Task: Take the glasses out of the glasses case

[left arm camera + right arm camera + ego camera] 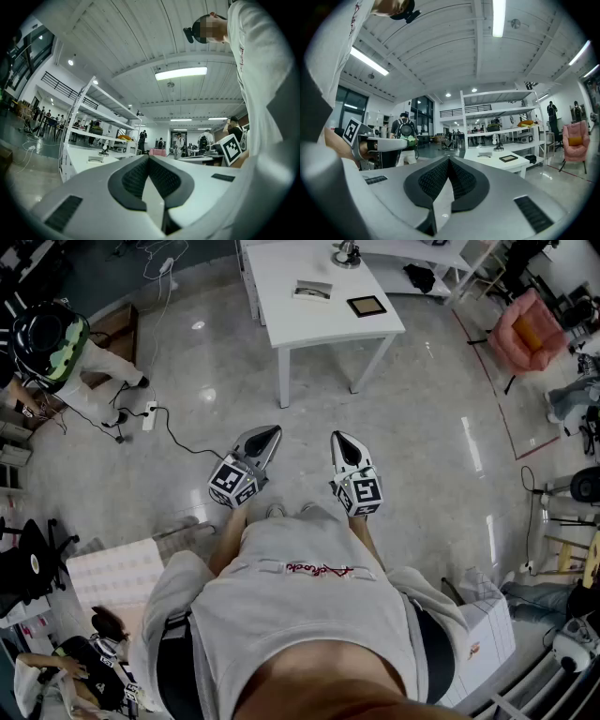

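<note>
at lower middle, both grippers shut and empty; the table lies well ahead

at the bottom of the head view, a grey shirt [300, 606] is seen from above. just above it, the left gripper [271, 436] and the right gripper [338, 438] are held side by side over the glossy floor [422, 446], level and pointed toward the top of the frame. each one's marker cube is nearest the body. in the left gripper view the dark ribbed pads [136, 178] are pressed together at the tips, with nothing between them. in the right gripper view the jaws are likewise closed tip to tip, and nothing is gripped.

to the left on the floor, a power strip [150, 415] is laid with a black cable trailing from it. at lower right a white box [489, 634] is set.

further up, well apart from both grippers, a white table [281, 315] is placed at the upper middle of the frame. on it a small grey oblong thing [312, 290] is laid, which may be the glasses case. it is too small to be told for certain, and no glasses can be made out. just to its right a dark framed slab [367, 306] is laid.

at far upper right a pink chair [525, 329] is seen, and at upper left a person in a dark helmet [47, 338].
</note>
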Demonstrator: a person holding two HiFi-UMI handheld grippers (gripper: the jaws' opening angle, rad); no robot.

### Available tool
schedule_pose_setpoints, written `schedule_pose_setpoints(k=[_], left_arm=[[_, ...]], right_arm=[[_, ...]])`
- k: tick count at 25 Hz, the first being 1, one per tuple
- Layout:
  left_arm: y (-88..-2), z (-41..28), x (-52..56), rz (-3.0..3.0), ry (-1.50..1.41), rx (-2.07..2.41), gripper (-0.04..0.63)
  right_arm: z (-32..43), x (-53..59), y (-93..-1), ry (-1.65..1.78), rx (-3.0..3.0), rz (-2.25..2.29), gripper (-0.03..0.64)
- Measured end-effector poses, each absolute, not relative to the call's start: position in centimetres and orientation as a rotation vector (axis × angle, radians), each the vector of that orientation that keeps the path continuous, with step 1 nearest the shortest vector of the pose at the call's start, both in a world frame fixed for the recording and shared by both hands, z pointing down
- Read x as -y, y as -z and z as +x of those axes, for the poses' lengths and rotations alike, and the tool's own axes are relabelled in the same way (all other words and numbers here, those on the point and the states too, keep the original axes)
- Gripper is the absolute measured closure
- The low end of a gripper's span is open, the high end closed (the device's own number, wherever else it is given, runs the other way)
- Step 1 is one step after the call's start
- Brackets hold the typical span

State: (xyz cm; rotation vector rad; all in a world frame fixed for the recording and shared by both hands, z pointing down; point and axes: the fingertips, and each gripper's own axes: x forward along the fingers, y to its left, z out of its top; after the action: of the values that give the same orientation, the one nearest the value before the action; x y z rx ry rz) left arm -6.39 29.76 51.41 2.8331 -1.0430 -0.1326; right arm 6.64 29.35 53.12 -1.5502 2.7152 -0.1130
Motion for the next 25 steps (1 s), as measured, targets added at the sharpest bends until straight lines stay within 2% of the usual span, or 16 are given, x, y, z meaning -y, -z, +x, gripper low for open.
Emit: schedule_pose_setpoints(k=[25], left_arm=[[-52.0,-0.7,-30.5,2.817,0.102,1.029,0.606]], right_arm=[[11.3,-30.1,-53.4,0.117,-2.711,-1.499,0.615]])
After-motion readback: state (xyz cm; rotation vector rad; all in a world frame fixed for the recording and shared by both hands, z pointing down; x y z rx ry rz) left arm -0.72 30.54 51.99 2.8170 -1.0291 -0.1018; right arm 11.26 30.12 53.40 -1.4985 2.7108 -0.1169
